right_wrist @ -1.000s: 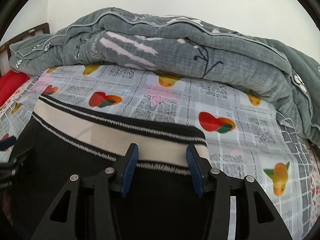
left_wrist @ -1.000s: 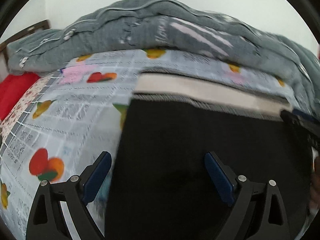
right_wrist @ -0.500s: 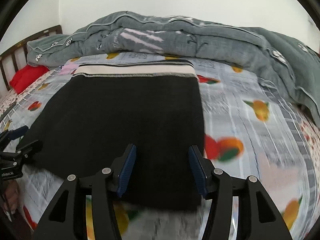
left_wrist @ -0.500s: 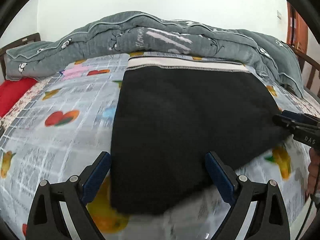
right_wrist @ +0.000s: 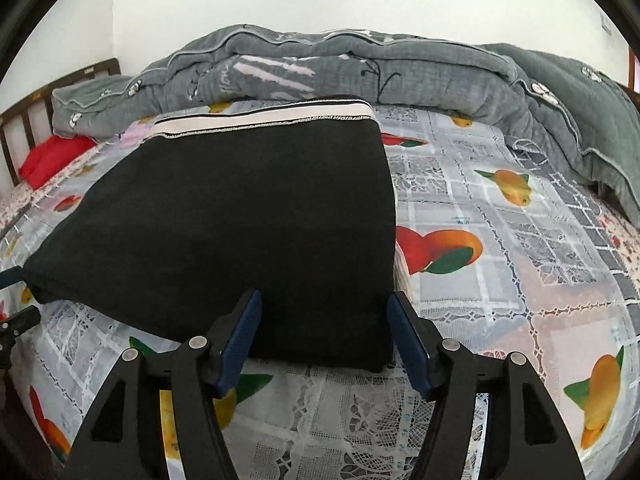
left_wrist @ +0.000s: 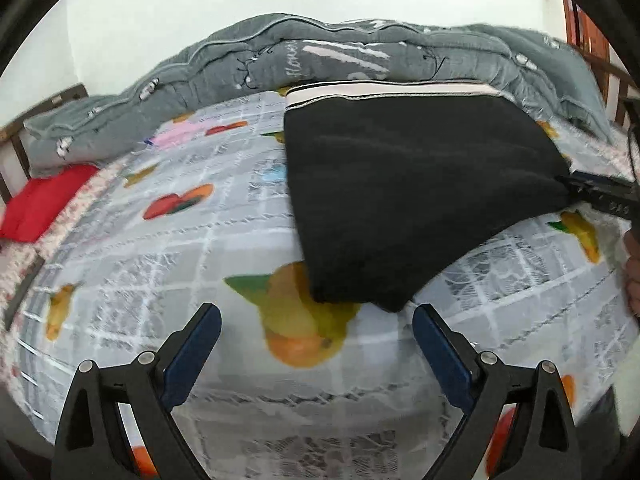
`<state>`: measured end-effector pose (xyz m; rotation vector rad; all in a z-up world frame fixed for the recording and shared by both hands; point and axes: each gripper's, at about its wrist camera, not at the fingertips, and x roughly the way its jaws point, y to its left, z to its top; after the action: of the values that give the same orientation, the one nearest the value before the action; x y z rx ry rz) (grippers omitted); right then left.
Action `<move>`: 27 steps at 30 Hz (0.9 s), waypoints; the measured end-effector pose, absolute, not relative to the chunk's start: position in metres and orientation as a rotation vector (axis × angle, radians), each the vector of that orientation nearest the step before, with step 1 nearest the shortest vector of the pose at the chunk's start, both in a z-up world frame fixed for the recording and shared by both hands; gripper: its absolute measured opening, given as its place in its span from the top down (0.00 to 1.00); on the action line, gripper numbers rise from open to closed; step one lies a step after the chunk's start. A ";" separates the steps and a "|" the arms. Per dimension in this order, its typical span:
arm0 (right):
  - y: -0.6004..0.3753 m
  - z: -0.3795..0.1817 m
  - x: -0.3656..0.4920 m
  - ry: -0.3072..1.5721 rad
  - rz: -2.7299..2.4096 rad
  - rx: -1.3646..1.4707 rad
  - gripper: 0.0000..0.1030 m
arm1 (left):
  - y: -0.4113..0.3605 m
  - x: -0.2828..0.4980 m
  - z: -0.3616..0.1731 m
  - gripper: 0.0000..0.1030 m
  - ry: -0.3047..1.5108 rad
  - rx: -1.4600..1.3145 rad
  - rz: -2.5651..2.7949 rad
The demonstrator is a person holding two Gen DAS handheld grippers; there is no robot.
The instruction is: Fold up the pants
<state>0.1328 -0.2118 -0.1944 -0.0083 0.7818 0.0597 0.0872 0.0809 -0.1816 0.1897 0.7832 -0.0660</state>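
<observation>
The black pants (left_wrist: pixel 408 184) lie folded flat on the fruit-print bedsheet (left_wrist: pixel 192 248), with the white and black waistband (left_wrist: pixel 384 90) at the far end. They also show in the right wrist view (right_wrist: pixel 240 216). My left gripper (left_wrist: pixel 316 340) is open and empty, hovering just short of the pants' near corner. My right gripper (right_wrist: pixel 324 324) is open, its fingers either side of the pants' near right edge, holding nothing. The right gripper's tips also show at the right edge of the left wrist view (left_wrist: pixel 600 192), beside the pants.
A rumpled grey quilt (right_wrist: pixel 360 68) is piled along the far side of the bed. A red pillow (left_wrist: pixel 40 204) lies at the left by the wooden headboard (right_wrist: pixel 24 120). The bed's near edge is just below both grippers.
Both grippers have pulled back toward the near edge of the bed, away from the waistband. The pants now lie flat and still, free of both grippers.
</observation>
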 end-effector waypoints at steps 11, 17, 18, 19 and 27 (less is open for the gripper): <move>-0.214 -0.196 0.134 0.788 0.077 0.014 0.32 | 0.089 0.097 -0.173 0.80 0.693 -0.037 -0.097; -0.216 -0.193 0.133 0.790 0.109 -0.013 0.31 | 0.086 0.074 -0.180 0.70 0.708 0.041 -0.082; -0.219 -0.190 0.132 0.800 0.117 -0.006 0.31 | 0.089 0.068 -0.177 0.68 0.711 0.043 -0.078; -0.223 -0.187 0.131 0.806 0.117 0.000 0.31 | 0.093 0.063 -0.173 0.68 0.697 0.042 -0.072; -0.234 -0.134 0.130 0.659 0.088 0.034 0.31 | 0.099 0.096 -0.120 0.44 0.574 -0.096 -0.122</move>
<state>0.1298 -0.2336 -0.1343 0.0338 0.6594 0.0878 0.0955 0.0991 -0.1203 -0.0960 0.5738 -0.1220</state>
